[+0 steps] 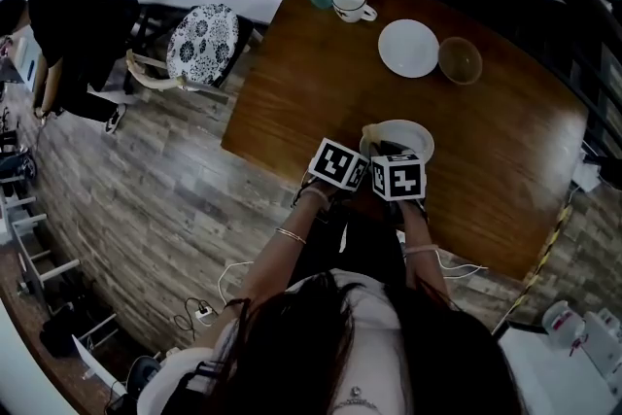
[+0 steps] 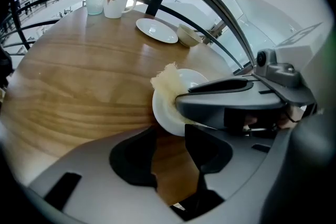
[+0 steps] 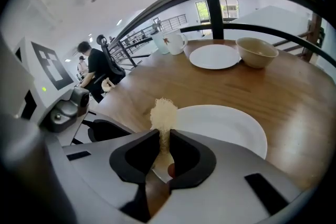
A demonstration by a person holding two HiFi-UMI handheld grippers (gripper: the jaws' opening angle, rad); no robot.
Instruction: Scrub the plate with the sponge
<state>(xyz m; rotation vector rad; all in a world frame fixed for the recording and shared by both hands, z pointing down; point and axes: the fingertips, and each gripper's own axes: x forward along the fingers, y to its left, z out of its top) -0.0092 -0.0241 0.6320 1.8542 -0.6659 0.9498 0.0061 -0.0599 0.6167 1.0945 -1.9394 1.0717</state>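
Right gripper (image 3: pixel 164 136) jaws nearly together, pinched on sponge (image 3: pixel 164 114); sponge sticks out past the tips, over the near rim of plate (image 3: pixel 226 126); plate spreads ahead and right of those jaws, flat on table (image 3: pixel 299 97); left gripper (image 2: pixel 170 132) jaws apart, nothing gripped, bare wood between them; plate rim right at its tips, sponge just beyond.
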